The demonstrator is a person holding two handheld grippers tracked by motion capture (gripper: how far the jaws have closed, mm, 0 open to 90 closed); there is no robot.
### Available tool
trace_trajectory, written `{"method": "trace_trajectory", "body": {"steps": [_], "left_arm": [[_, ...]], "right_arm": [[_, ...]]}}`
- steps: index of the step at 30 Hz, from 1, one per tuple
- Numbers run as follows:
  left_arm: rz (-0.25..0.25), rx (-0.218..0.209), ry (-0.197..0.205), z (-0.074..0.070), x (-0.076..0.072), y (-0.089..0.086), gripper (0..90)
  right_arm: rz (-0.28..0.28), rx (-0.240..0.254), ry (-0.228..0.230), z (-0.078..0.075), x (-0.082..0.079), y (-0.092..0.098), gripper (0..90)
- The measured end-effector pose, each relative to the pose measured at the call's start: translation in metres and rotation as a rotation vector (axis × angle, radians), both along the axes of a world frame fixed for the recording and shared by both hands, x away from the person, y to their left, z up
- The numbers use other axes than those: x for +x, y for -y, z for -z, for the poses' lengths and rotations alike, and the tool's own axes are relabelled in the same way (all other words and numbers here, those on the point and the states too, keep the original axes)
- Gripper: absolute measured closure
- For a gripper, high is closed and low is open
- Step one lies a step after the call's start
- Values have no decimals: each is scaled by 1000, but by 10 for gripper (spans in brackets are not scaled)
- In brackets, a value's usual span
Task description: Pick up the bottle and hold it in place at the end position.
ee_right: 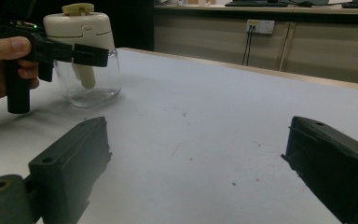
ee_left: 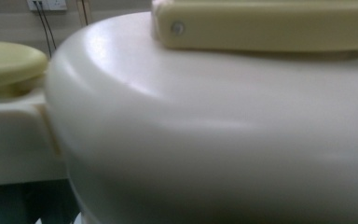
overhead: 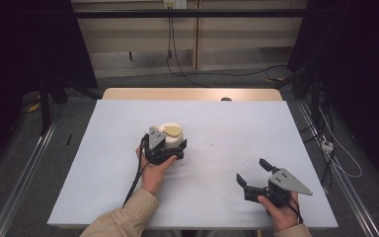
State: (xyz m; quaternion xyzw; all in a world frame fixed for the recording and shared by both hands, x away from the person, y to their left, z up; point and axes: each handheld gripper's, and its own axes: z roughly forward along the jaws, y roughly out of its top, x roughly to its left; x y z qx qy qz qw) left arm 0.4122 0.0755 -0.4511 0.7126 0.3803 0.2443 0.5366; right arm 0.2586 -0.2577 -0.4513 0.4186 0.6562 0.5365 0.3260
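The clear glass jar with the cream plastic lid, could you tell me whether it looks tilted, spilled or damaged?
Nothing stands out: the clear glass jar with the cream plastic lid stands upright on the white table, nothing spilled around it.

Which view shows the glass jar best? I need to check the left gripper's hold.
The right gripper view: the jar stands whole, clear glass below a cream lid, the left gripper around it. The high view shows its top; the left gripper view a blurred close-up of the lid.
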Motion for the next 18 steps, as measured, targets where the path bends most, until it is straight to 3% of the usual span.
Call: {"method": "trace_trajectory", "body": {"steps": [18], "left_arm": [[37,-22,-5,-10,6,11,54]], "right_arm": [[2,3,4,0,0,1,55]]}}
